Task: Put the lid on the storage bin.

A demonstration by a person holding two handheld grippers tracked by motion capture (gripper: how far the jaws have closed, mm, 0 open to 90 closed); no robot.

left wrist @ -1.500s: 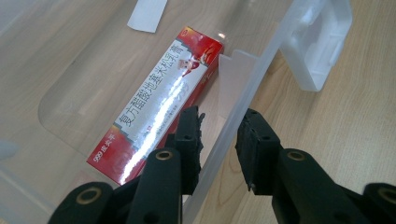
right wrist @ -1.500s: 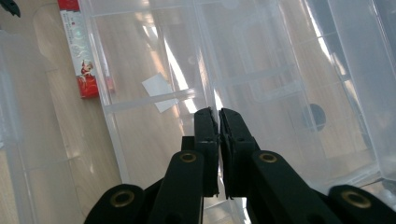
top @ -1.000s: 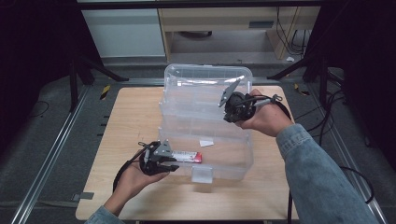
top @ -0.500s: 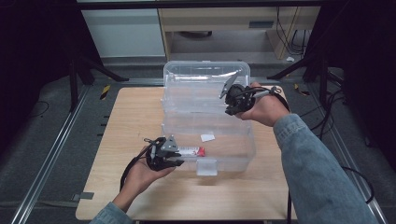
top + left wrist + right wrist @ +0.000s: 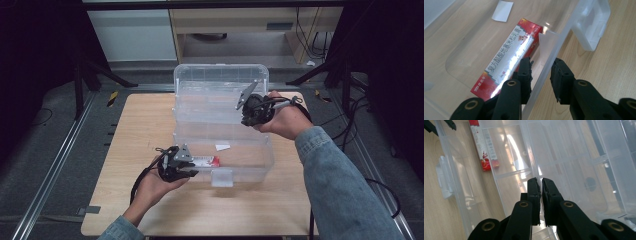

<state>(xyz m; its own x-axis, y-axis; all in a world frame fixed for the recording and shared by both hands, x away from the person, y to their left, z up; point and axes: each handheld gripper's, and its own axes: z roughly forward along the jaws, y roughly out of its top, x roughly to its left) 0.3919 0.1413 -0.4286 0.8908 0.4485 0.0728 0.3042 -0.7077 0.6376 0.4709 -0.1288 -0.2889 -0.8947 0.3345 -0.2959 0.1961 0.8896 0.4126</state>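
A clear plastic box [image 5: 222, 145] sits open at the middle of a wooden table [image 5: 145, 130], its lid [image 5: 220, 92] tilted up at the far side and a latch [image 5: 222, 176] hanging on the near wall. Inside, on the floor toward the left front corner, lies a red and white carton [image 5: 509, 57] printed with Chinese characters, and a small white slip of paper [image 5: 502, 10] lies farther in, apart from it. The left gripper [image 5: 541, 72] is at the box's near-left corner with its jaws spread, one on each side of the front wall: the inner jaw sits over the carton's edge and the outer one is outside above the table; no contact with the wall is clear. In the high view the left hand [image 5: 155, 187] holds it low beside that corner. The right gripper [image 5: 541, 188] is raised at the right side of the lid, its jaws drawn nearly together with a thin gap between them, and the lid's clear edge seems to run into that gap, though whether it is truly pinched I cannot tell. The right hand [image 5: 287, 120] and a denim sleeve [image 5: 340, 185] reach in from the right. Beyond the table stand pale cabinets [image 5: 210, 30] and dark cables.
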